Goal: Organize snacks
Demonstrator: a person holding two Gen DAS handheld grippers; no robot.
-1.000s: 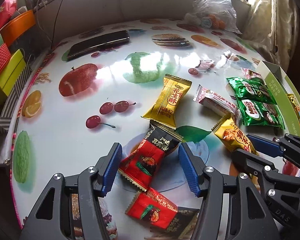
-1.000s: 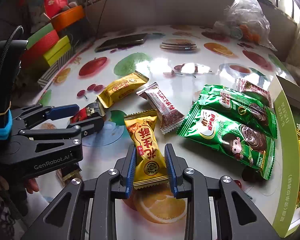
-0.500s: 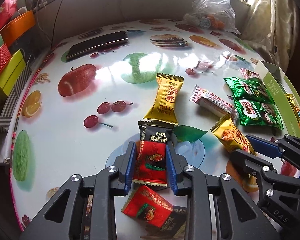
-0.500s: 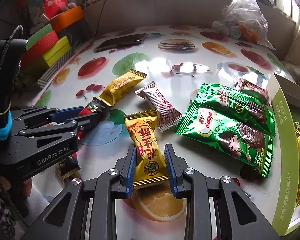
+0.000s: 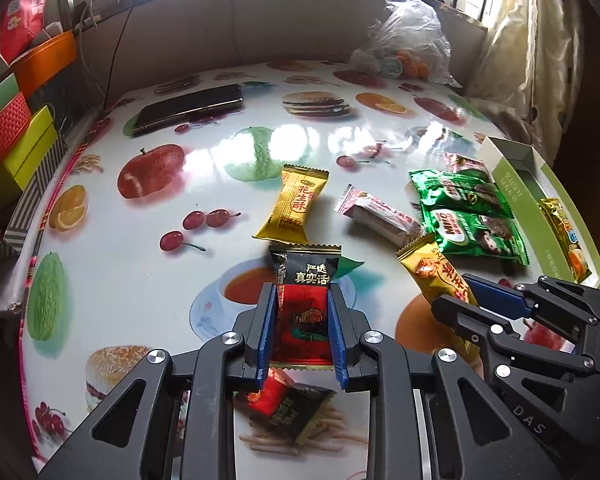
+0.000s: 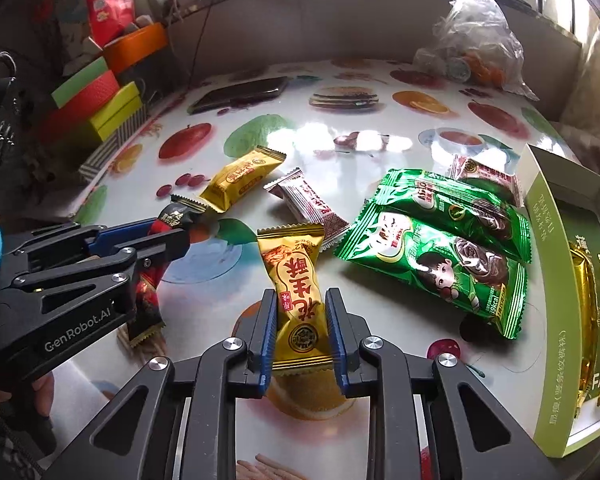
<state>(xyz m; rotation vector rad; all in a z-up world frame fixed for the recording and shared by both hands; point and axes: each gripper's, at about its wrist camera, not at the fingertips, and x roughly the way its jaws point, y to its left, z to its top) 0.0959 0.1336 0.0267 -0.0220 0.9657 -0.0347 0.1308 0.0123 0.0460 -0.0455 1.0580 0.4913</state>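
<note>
My left gripper [image 5: 302, 328] is shut on a red and black snack packet [image 5: 306, 280], lifted a little off the fruit-print table [image 5: 140, 280]. My right gripper [image 6: 300, 336] is shut on a yellow peanut-candy packet [image 6: 296, 280], also lifted; it shows in the left wrist view [image 5: 436, 276]. On the table lie another yellow packet [image 5: 296, 204], a white and red packet [image 5: 376, 216], two green Milo packets [image 6: 440, 248] and a second red and black packet [image 5: 288, 400] under my left gripper. A green box [image 6: 556, 280] at the right holds gold packets.
A phone [image 5: 188, 108] lies at the far left of the table. A clear plastic bag [image 5: 408, 44] sits at the far right. Coloured boxes [image 5: 16, 132] stack beyond the left edge. A small pink and white packet [image 6: 488, 176] lies behind the Milo packets.
My left gripper closed on the red and black packet, straightened it and lifted it. My right gripper stayed shut on the yellow packet and rose slightly.
</note>
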